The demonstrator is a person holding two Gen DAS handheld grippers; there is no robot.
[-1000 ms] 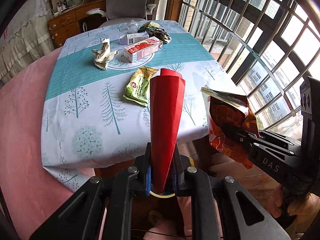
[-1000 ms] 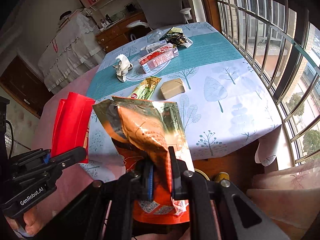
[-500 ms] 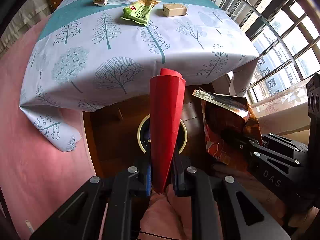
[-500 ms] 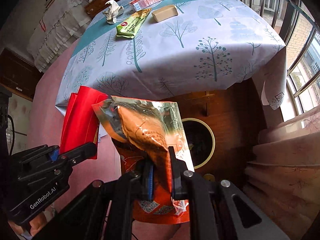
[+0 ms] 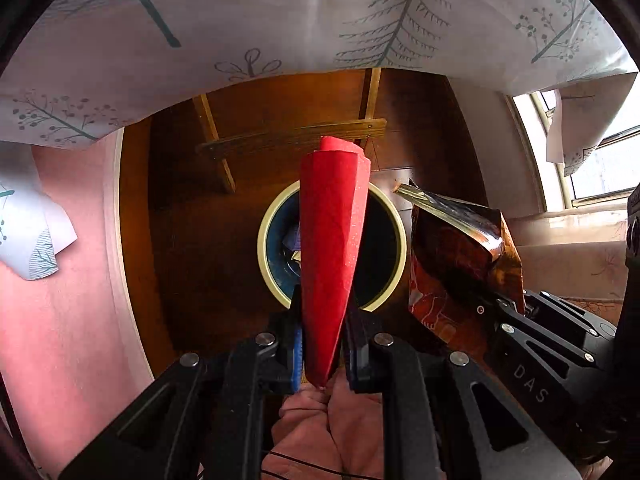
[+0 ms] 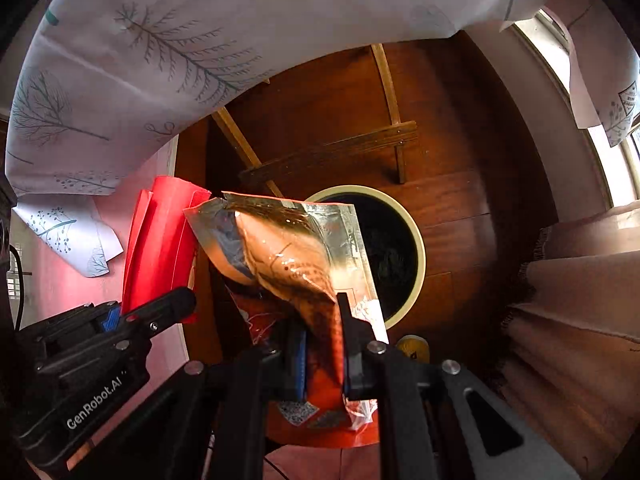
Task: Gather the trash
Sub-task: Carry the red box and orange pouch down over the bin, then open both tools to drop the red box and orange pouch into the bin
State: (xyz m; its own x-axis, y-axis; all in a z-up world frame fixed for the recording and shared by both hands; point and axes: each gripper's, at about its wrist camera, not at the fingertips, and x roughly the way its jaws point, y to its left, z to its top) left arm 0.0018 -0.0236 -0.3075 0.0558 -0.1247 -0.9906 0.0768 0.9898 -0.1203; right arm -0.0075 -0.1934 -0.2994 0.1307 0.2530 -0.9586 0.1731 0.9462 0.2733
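Holding both pieces over the bin (image 5: 394,216) so they'll drop in: your left gripper (image 5: 322,354) clamps red paper (image 5: 332,240); right gripper (image 6: 322,360), at 3 o'clock, pinches the foil snack bag (image 6: 288,252).

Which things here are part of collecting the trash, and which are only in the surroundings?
Part of the job:
- red folded paper, in the left claw
- orange snack bag, in the right claw
- round bin below

Only surroundings:
- tree-print tablecloth
- wooden floor
- window
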